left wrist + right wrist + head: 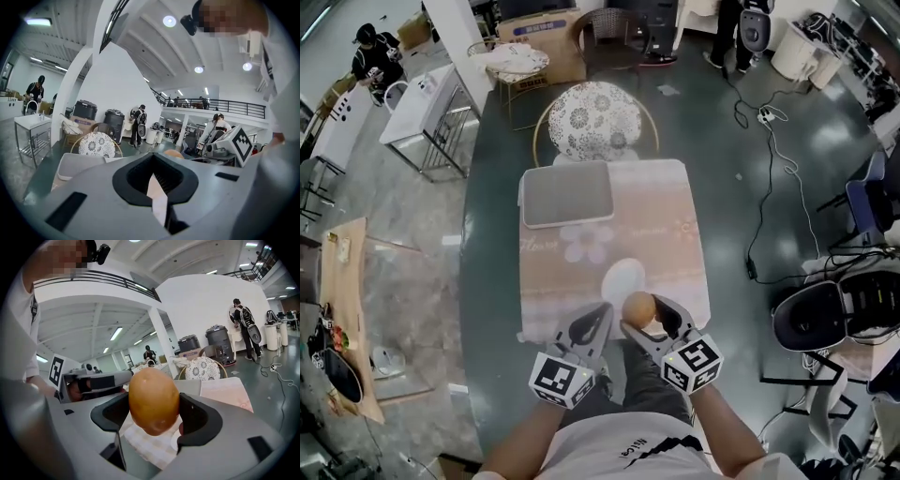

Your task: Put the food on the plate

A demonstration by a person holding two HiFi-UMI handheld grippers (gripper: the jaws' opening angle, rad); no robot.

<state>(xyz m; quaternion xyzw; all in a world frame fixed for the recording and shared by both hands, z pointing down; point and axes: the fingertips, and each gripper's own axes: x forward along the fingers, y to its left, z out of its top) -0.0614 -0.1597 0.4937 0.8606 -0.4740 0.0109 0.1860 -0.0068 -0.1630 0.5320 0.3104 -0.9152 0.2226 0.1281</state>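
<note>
A round orange-brown potato (638,307) (153,401) sits clamped between the black pads of my right gripper (643,315) (154,404), held above the near edge of the table. The white oval plate (623,278) lies bare on the pink cloth just beyond the potato and a little to its left. My left gripper (600,312) (153,157) hovers beside the right one at the table's near edge, its jaws together with nothing between them.
A pink patterned cloth covers the small table (675,234). A grey rectangular tray (567,197) occupies its far left corner. A round-backed chair with a patterned cushion (593,119) stands behind the table. Cables and office chairs are on the floor to the right.
</note>
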